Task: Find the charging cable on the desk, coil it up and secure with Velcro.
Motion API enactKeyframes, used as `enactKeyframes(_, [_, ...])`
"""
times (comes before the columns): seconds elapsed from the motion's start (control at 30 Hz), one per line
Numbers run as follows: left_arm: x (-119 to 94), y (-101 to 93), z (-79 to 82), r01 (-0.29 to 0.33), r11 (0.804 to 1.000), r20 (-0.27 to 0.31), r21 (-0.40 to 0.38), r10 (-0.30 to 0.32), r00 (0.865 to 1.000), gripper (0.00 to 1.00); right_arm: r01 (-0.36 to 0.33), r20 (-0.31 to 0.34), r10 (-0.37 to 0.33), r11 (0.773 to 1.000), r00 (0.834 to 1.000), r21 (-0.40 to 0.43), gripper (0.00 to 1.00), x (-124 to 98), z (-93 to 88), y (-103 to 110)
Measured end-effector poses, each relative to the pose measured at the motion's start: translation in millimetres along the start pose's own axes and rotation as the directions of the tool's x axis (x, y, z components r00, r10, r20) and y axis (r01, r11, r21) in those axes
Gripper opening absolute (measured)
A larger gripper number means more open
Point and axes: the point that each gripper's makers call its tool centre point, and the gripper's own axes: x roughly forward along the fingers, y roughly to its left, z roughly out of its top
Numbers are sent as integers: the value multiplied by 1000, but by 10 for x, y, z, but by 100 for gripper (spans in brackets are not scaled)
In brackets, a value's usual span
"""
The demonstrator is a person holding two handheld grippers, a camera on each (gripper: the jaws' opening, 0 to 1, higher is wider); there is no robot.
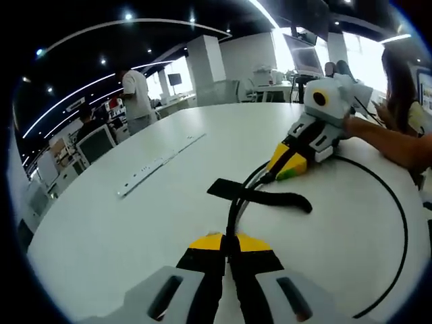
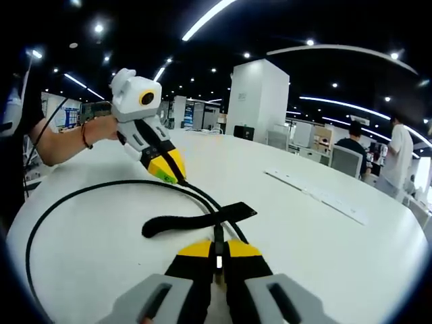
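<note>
A thin black charging cable (image 1: pixel 403 223) lies in a wide loop on the white round table (image 1: pixel 135 223). A black Velcro strap (image 1: pixel 263 197) sits across the cable's doubled strands between the two grippers. My left gripper (image 1: pixel 228 239) is shut on the cable at the near side. Opposite it, my right gripper (image 1: pixel 275 175) pinches the same strands, held by a hand. In the right gripper view, the right gripper (image 2: pixel 217 246) is shut on the cable, with the strap (image 2: pixel 196 221) just ahead of it. The left gripper (image 2: pixel 178 178) grips farther along, and the cable (image 2: pixel 40 229) loops off to the left.
A long white strip (image 1: pixel 158 162) (image 2: pixel 317 192) lies flat on the table beside the work area. The table edge (image 1: pixel 50 223) curves around close by. People, chairs and monitors stand beyond the table, and a person's forearm (image 1: pixel 391 142) reaches over it.
</note>
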Motion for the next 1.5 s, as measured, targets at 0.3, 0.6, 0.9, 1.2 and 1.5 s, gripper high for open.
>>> enactKeyframes(0.3, [-6,3,-34,-7,1000,-22,8,7,1000,6,2,0,-2,1000,1000,-2,8,2,0,0])
enactKeyframes(0.6, [6,-26,-79,-12,1000,-40,13,13,999,6,1,1,-1,1000,1000,-2,8,-4,-6,7])
enactKeyframes(0.9, [25,-52,-79,-10,999,-40,31,11,999,6,4,-2,-4,1000,1000,-1,8,-38,-18,1])
enactKeyframes(1.2, [19,-55,-81,-13,998,-44,56,16,999,6,4,-1,-4,1000,1000,-4,8,-36,-12,12])
enactKeyframes(1.5, [25,-62,-72,-6,997,-45,71,9,999,6,8,2,-8,999,1000,-37,9,-51,-13,5])
